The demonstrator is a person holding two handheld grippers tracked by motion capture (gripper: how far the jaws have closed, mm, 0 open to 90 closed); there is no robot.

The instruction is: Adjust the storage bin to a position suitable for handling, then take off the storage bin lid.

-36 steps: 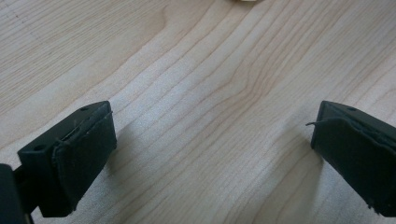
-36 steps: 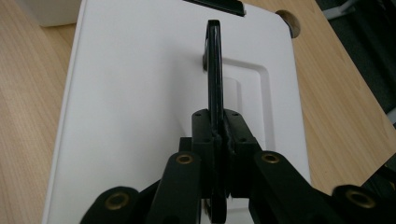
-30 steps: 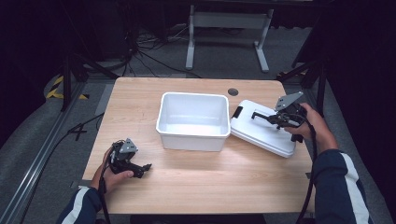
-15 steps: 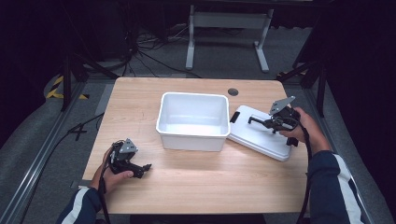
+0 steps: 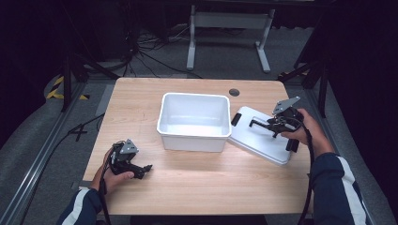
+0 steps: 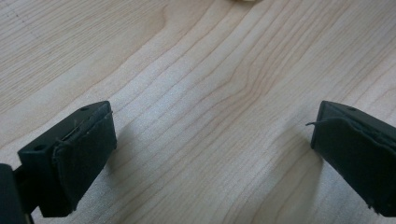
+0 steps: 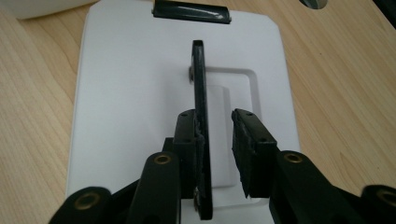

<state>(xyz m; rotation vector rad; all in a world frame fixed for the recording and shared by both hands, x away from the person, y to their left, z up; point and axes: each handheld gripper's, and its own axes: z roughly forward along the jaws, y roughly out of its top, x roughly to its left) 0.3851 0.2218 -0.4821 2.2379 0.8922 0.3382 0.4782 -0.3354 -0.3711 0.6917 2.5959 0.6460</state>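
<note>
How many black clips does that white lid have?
2 show: one clip at the lid's end nearest the white tub, one clip at the opposite end by the person's right hand. Others may be hidden.

A white rectangular plastic lid (image 5: 263,136) lies flat on the light wooden table (image 5: 197,187) directly beneath the right gripper (image 5: 263,124), and its thin black upright handle (image 7: 201,121) stands between that gripper's jaws — touching the left one, with a gap to the right one. Beyond the jaw tips, at the lid's far edge, sits a black clip (image 7: 191,11). Ahead of this gripper, just past the lid, stands a white open plastic bin (image 5: 195,121), the lid's edge right beside its wall. The left gripper (image 5: 141,169) rests on the table well apart from the bin, which stands ahead of it and to its left — bare wood lies between its spread jaws.
</note>
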